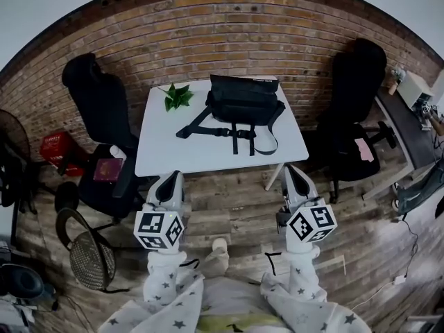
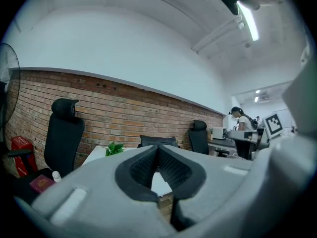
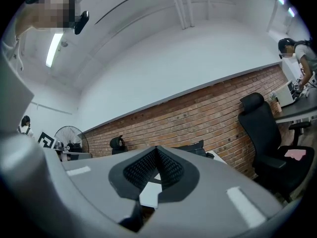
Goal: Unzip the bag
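In the head view, we see the black bag [image 1: 244, 103] lying at the far edge of the white table [image 1: 159, 151], with its straps spread toward the near edge. A green plant [image 1: 178, 97] stands just beside it, toward the far left corner. Our left gripper [image 1: 171, 176] and right gripper [image 1: 290, 168] are by the near edge, well apart from the bag.

In the left gripper view, the jaws are pressed together with nothing between them, and the bag [image 2: 148, 140] shows behind them.

In the right gripper view, the jaws are also pressed together and empty.
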`<state>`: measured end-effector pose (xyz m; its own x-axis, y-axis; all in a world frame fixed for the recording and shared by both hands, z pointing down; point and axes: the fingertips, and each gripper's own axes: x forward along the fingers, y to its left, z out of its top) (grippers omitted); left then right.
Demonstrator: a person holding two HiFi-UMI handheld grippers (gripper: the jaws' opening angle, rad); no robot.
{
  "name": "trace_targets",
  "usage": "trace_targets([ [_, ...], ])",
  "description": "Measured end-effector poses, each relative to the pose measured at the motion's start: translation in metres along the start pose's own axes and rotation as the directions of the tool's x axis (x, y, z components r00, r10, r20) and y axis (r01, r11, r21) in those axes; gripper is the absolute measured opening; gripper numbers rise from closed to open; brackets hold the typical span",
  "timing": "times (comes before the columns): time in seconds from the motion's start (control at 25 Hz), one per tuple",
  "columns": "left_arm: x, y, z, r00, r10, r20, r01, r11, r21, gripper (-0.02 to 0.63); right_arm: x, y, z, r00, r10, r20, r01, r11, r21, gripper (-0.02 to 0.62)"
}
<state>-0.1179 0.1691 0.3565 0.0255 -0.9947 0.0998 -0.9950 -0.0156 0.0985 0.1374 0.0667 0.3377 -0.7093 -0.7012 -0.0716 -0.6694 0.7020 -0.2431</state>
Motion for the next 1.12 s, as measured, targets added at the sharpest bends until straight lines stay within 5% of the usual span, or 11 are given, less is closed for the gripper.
trace_targets([
  [0.6,0.097,0.060,0.004,0.998,-0.063,-0.024,0.063,0.998,-0.011,-0.002,0.104,-0.018,-0.026,0.999,-0.029,-0.038,0.030,0.999,0.032,0.008],
  [1.12,0.151,0.101,-0.013,0.998,0.001,-0.066,-0.005,0.998,-0.065,-0.002,0.187,-0.041,-0.052,0.994,0.028,-0.104,-0.022,0.998,0.062,0.008],
])
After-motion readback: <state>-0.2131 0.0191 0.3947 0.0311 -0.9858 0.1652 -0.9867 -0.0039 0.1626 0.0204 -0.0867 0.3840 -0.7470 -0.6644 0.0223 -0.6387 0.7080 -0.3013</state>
